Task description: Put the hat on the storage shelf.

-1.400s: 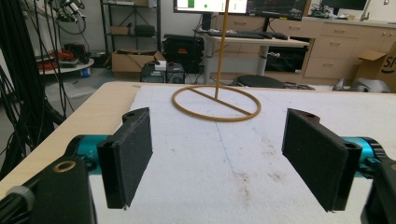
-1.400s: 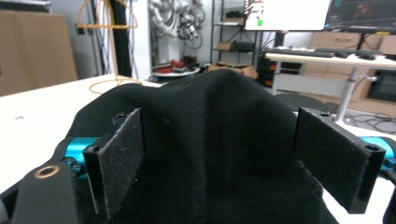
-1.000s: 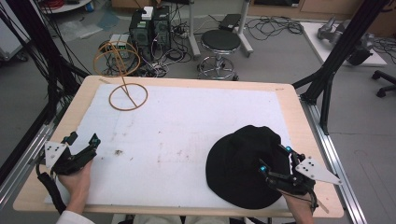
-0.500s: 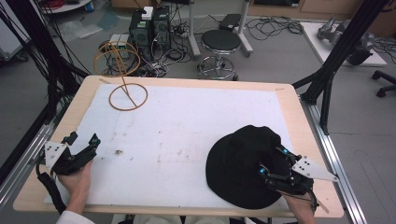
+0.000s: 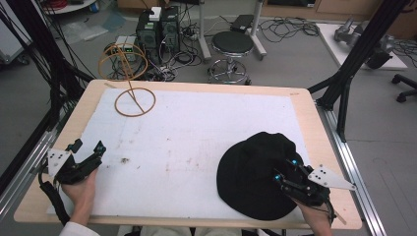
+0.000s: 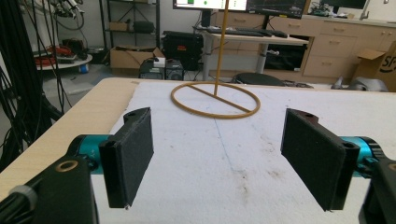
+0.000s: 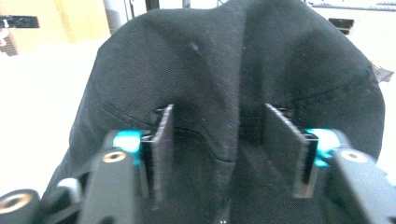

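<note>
The black hat (image 5: 258, 174) lies crown-up on the near right part of the table, its brim spreading out to the near edge of the white sheet. The table (image 5: 314, 125) is a pale wooden top, and the white sheet (image 5: 206, 128) covers nearly all of it, marked with a few brown specks and smudges toward the left. At the far left corner stands a thin wooden stand (image 5: 134, 98), a flat ring with a bar across it on the sheet, a slim post rising from the middle and a second ring at the top; the left gripper view shows the base ring (image 6: 215, 99) straight ahead, well apart from the jaws. The right gripper (image 5: 285, 169) sits over the near right side of the hat, and in the right gripper view (image 7: 217, 133) its jaws stand moderately apart with a raised fold of the hat's cloth (image 7: 233, 70) between them, neither pad clearly pressing it. The left gripper (image 5: 88, 150) rests low over the near left part of the sheet, held in a hand (image 5: 82, 189), and its jaws (image 6: 217, 156) are spread wide with nothing between them but bare sheet.
</note>
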`<move>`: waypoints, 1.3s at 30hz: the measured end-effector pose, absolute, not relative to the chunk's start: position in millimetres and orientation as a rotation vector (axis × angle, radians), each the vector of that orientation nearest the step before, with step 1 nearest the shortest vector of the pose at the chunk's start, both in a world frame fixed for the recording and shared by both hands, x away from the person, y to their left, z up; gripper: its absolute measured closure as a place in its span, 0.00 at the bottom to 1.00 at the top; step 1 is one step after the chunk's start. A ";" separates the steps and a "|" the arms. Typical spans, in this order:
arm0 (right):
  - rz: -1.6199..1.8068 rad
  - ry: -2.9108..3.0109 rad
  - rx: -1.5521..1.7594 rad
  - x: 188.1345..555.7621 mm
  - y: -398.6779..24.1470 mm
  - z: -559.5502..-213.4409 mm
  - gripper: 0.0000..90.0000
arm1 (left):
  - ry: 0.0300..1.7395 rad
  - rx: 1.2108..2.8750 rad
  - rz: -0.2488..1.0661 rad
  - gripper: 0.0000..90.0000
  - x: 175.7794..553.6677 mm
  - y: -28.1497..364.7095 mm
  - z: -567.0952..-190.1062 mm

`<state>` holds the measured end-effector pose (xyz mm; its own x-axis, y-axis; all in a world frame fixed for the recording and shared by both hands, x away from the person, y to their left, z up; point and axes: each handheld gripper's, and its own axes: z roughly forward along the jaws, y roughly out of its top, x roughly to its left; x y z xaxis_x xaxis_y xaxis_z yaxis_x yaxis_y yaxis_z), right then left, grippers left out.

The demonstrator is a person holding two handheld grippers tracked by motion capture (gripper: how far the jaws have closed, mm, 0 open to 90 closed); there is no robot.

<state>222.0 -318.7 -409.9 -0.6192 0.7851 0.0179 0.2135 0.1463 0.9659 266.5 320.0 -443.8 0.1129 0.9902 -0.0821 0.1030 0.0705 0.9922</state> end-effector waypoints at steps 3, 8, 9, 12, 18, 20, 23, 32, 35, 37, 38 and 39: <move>1.501 1.919 0.979 222.4 -320.9 -410.1 0.66 | 1.230 1.275 1.024 0.29 266.0 320.1 -443.7; 1.505 1.953 0.986 222.7 -318.9 -409.6 0.87 | 1.232 1.272 1.027 0.30 265.6 320.5 -443.6; 1.495 1.953 0.982 223.2 -317.7 -409.6 0.90 | 1.232 1.271 1.026 0.30 265.7 320.5 -443.6; 1.477 1.962 1.010 224.0 -314.9 -409.2 0.95 | 1.232 1.270 1.025 0.30 265.7 320.4 -443.7; 1.472 1.959 1.020 223.0 -314.4 -407.9 0.96 | 1.230 1.274 1.020 0.30 266.0 320.1 -443.9; 1.485 1.950 1.027 223.1 -315.1 -408.4 0.96 | 1.228 1.276 1.020 0.30 266.0 319.7 -443.9; 1.495 1.945 1.031 223.4 -315.5 -408.9 0.96 | 1.226 1.274 1.018 0.30 266.5 318.7 -444.0; 1.494 1.916 1.022 222.8 -315.2 -407.8 0.96 | 1.223 1.277 1.018 0.30 265.9 318.8 -444.0; 1.510 1.913 1.027 223.2 -314.7 -407.0 0.96 | 1.223 1.278 1.019 0.30 264.8 319.5 -443.9; 1.516 1.899 1.017 224.2 -313.9 -406.0 0.96 | 1.225 1.276 1.021 0.30 263.6 320.5 -443.9; 1.527 1.898 1.016 224.7 -313.2 -405.4 0.96 | 1.225 1.277 1.024 0.30 263.0 321.3 -443.9; 1.524 1.892 1.012 225.0 -312.2 -404.8 0.96 | 1.226 1.275 1.024 0.30 262.6 321.6 -444.1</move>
<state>225.0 -312.2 -404.8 -0.5960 0.8002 0.0666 0.2354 0.0949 0.9673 262.6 321.6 -444.1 0.1112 0.9906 -0.0794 0.0982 0.0686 0.9928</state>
